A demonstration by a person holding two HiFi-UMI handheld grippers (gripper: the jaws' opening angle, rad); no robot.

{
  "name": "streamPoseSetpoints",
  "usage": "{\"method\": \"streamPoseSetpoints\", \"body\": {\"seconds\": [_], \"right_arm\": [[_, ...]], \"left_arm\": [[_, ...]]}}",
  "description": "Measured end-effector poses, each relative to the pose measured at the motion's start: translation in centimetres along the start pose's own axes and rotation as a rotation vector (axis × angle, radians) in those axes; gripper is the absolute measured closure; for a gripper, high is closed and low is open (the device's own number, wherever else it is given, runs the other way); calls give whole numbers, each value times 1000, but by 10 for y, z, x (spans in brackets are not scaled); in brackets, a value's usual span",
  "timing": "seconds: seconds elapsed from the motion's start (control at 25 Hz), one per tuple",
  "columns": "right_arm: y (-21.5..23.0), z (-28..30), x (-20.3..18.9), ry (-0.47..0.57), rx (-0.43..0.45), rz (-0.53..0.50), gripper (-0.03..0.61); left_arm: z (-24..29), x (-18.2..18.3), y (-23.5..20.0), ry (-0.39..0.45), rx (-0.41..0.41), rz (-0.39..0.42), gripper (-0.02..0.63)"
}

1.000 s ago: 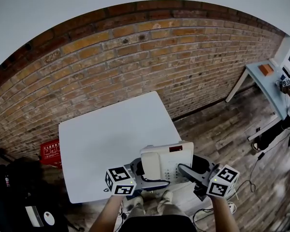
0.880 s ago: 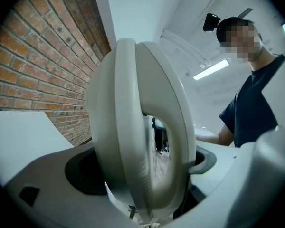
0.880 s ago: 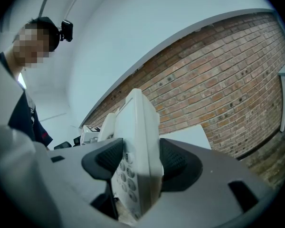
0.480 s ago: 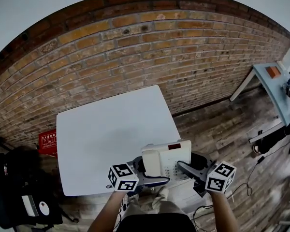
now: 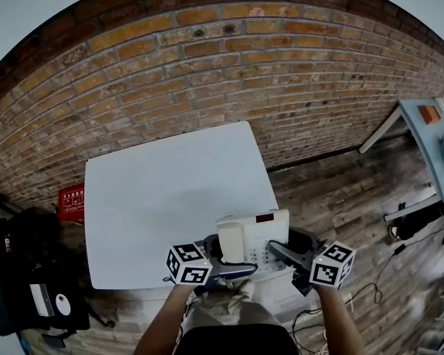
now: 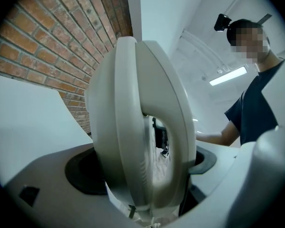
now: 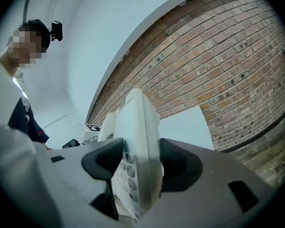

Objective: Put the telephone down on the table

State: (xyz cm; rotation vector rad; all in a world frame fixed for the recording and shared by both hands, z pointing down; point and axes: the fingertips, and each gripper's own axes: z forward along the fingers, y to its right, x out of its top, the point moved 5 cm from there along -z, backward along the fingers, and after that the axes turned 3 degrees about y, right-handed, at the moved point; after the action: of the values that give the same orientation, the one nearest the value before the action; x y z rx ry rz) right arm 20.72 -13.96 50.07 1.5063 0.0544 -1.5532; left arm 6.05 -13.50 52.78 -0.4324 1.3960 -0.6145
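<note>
My left tongs [image 5: 223, 263] pinch the phone [image 5: 253, 237] by its handset side, right tongs [image 5: 283, 254] its keypad edge. It hangs at the near right corner of the desk [image 5: 170, 198], with bare top lying forward-left.

A white square table [image 5: 163, 198] with a smooth flat top stands on a worn wooden plank floor [image 5: 333, 198], its far edge close against a red brick wall [image 5: 207, 72]. A cream plastic telephone [image 5: 253, 235] shows over the near right corner; whether it touches the top, I cannot tell. Left of the table, a red printed sign [image 5: 71, 202] leans at the foot of the wall, with black bags [image 5: 26, 287] near it. Well off to the right stands a pale blue table [image 5: 418, 135] carrying a small orange block [image 5: 429, 114], and thin cables [image 5: 381, 268] trail over the planks.
</note>
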Motion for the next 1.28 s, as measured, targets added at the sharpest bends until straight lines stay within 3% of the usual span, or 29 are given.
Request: {"method": "streamPoseSetpoints", "body": {"seconds": [0.6, 1.28], "right_arm": [[44, 23, -34, -61, 24, 75, 337], [84, 41, -60, -100, 49, 120, 339]], "left_arm": [[11, -34, -40, -35, 57, -100, 137], [24, -57, -76, -114, 94, -150, 137]]}}
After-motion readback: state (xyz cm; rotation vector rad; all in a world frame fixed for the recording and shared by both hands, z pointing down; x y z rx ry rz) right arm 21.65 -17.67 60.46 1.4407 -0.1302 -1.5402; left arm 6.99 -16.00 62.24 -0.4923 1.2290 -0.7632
